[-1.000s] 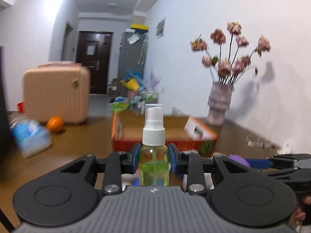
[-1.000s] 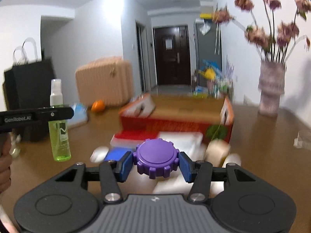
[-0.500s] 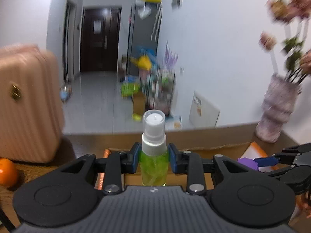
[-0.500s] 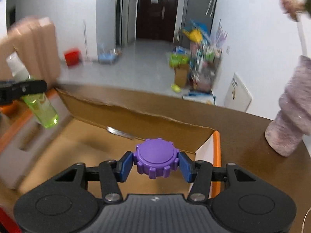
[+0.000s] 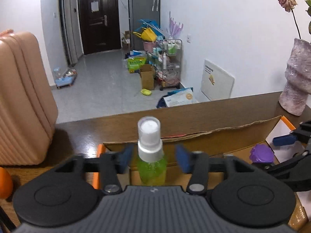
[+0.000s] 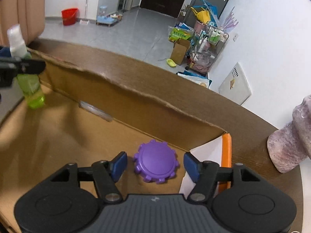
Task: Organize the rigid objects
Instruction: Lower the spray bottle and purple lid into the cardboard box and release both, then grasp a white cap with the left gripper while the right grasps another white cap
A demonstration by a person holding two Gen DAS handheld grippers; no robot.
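Observation:
A green spray bottle with a white cap stands between the spread pads of my left gripper, with gaps on both sides; it also shows in the right wrist view. A purple gear-shaped lid lies between the spread pads of my right gripper, untouched; it also shows in the left wrist view. Both are over the open cardboard box, the bottle at its left end, the lid at its right end.
A pinkish-grey vase stands on the brown table right of the box. A pink suitcase and an orange are to the left. Beyond the table edge is a floor with clutter.
Both grippers have opened: the bottle and the purple lid were clamped half a second ago and now sit free between the pads. Both grippers have moved lower into the box.

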